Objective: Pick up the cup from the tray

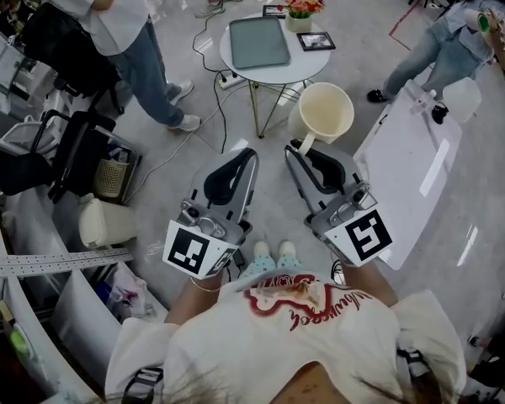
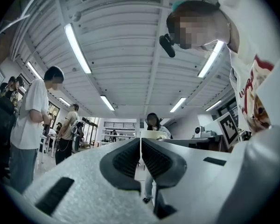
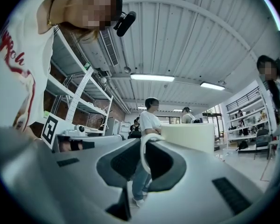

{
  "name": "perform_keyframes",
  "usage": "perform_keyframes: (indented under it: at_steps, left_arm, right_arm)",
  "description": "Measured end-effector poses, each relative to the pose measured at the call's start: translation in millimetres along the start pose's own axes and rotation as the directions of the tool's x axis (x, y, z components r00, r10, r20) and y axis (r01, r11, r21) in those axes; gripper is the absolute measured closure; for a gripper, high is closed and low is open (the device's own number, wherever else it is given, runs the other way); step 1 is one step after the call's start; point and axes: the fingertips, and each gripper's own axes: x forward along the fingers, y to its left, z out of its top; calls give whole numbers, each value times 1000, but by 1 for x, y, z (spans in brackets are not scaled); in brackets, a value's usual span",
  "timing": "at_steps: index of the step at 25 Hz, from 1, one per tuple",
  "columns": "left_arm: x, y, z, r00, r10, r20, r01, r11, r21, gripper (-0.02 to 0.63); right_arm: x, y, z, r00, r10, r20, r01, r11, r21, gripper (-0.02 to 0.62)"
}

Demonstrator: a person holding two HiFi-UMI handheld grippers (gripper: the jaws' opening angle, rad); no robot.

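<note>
A cream cup (image 1: 326, 112) hangs in the air in the head view, well off the grey-green tray (image 1: 258, 42), which lies bare on the round white table (image 1: 273, 72). My right gripper (image 1: 302, 149) is shut on the cup's thin handle (image 3: 143, 154); the cup body (image 3: 189, 136) shows just past the jaws in the right gripper view. My left gripper (image 1: 247, 152) is held beside it at the left, jaws shut with nothing between them (image 2: 140, 149). The cup (image 2: 154, 134) also peeks over those jaws. Both grippers are close to my body, above the floor.
A flower pot (image 1: 300, 11) and two picture frames (image 1: 316, 41) share the table. A power strip (image 1: 229, 80) and cable lie on the floor by its legs. A person (image 1: 126, 32) stands at the upper left, another (image 1: 454, 40) at the upper right. A white board (image 1: 412, 167) leans at my right.
</note>
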Motion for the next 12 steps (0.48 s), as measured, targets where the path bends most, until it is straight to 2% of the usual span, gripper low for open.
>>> perform_keyframes:
  at_steps: [12]
  left_arm:
    - [2, -3, -4, 1000, 12, -6, -12, 1000, 0, 584]
  right_arm:
    - [-2, 0, 3, 1000, 23, 11, -23, 1000, 0, 548]
